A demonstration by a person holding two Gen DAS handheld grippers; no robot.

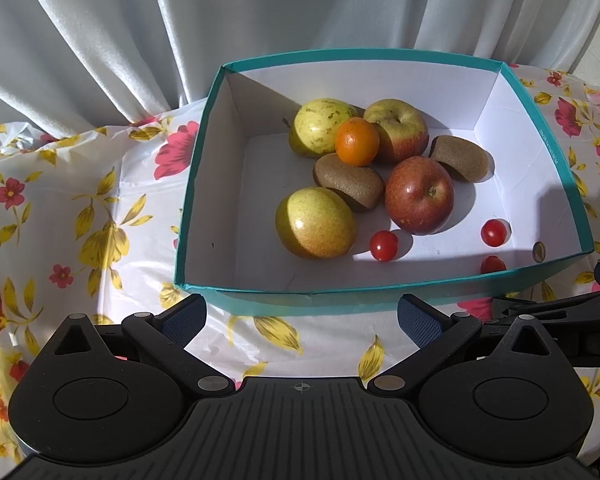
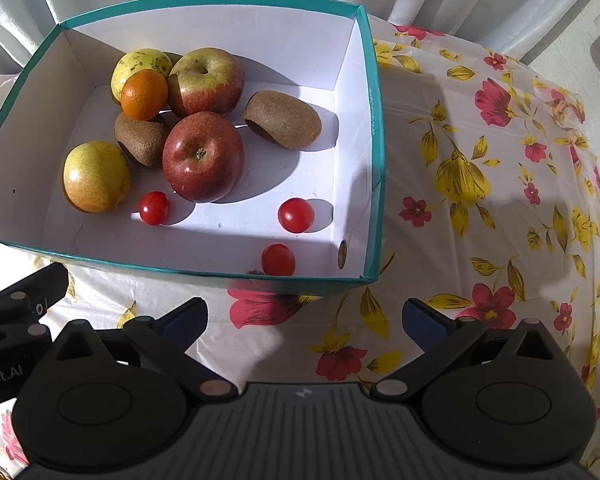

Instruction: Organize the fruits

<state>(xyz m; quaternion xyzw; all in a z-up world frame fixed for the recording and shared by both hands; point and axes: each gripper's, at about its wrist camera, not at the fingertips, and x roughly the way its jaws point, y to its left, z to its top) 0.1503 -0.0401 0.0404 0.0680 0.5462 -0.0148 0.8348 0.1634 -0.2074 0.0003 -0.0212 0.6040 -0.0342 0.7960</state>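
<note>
A teal box (image 1: 260, 302) (image 2: 374, 120) with white inside holds the fruit. In it lie a red apple (image 1: 419, 195) (image 2: 203, 157), a yellow-red apple (image 1: 396, 130) (image 2: 206, 82), two yellow-green pears (image 1: 315, 223) (image 2: 96, 176), an orange (image 1: 357, 141) (image 2: 144, 94), two kiwis (image 1: 349, 186) (image 2: 283, 119) and three cherry tomatoes (image 1: 384, 245) (image 2: 296, 215). My left gripper (image 1: 302, 320) is open and empty, just before the box's near wall. My right gripper (image 2: 304, 322) is open and empty, near the box's front right corner.
The box stands on a flowered tablecloth (image 1: 60, 216) (image 2: 480, 184). A grey curtain (image 1: 140, 32) hangs behind. The table's right edge curves away in the right wrist view (image 2: 596, 200). The other gripper's body shows at each view's side (image 1: 560, 312) (image 2: 16, 304).
</note>
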